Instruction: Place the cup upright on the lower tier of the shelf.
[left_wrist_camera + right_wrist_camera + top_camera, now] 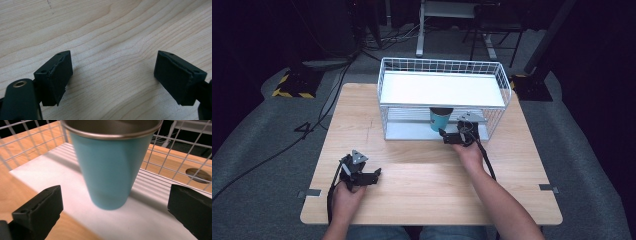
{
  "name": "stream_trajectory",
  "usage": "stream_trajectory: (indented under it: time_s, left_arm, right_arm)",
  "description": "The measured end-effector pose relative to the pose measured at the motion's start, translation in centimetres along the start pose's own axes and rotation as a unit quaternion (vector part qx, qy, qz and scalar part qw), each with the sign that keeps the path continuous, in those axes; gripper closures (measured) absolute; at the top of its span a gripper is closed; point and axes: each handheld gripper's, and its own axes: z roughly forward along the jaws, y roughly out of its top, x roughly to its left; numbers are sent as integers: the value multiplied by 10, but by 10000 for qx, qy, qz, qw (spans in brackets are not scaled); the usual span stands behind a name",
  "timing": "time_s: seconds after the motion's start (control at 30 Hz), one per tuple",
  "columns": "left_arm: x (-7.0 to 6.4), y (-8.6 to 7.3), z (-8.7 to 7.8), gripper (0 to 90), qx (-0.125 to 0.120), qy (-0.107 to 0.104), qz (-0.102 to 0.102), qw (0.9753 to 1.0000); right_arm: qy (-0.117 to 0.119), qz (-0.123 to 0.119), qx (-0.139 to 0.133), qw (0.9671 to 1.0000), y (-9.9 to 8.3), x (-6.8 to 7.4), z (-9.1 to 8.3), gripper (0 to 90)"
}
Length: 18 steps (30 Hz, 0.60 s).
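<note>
Surface: wooden table (422, 170) on a grey floor, dark room behind.
Rack: white wire rack (442, 90) with two shelves stands at the table's far side.
Cup: blue cup (111, 167) stands upright on the rack's lower shelf (62, 182), under the top shelf.
Right gripper (450, 136): released, jaws spread wide, just in front of the cup, apart from it.
Left gripper (112, 75): released, jaws wide over bare wood, near the table's front left.
</note>
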Motion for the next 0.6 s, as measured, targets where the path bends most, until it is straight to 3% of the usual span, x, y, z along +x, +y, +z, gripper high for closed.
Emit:
stream_trajectory:
  time_s: [0.3,0.6]
  left_arm:
    - [0,-1,-1,160,30,-41,47,10000]
    - [-1,-2,-2,160,23,-44,70,10000]
  right_arm:
    - [356,-203,197,9990,6,2,-43,2]
    - [576,-234,56,9981,3,2,-87,3]
